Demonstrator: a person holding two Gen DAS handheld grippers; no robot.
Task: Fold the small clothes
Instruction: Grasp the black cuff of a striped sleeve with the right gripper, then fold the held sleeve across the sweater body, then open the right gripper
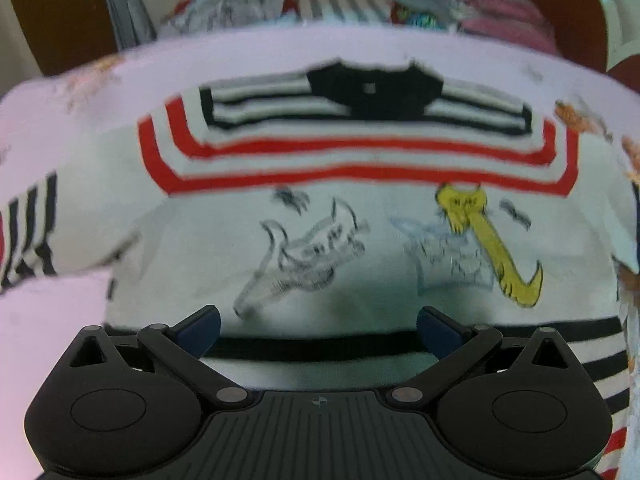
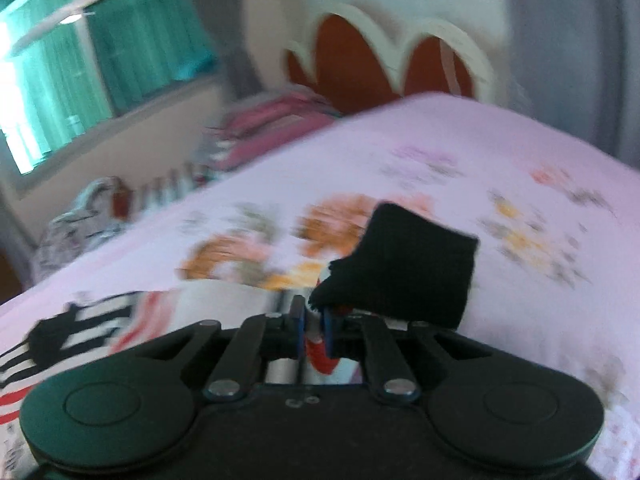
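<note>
- While sweater (image 1: 320,208) lies flat on pink bedsheet (image 1: 60,120), left gripper (image 1: 318,330) hovers over hem, jaws wide apart, holding nothing.
- Right gripper (image 2: 313,330) pinched closed on sweater's black cuff (image 2: 404,264), lifted above sheet.

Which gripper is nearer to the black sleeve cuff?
Right. The right gripper has its jaws shut on the sleeve beside the black cuff; the left gripper hovers open over the sweater's hem.

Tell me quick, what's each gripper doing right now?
Left gripper: open, holding nothing, over the sweater.
Right gripper: closed on the sweater's sleeve.
</note>
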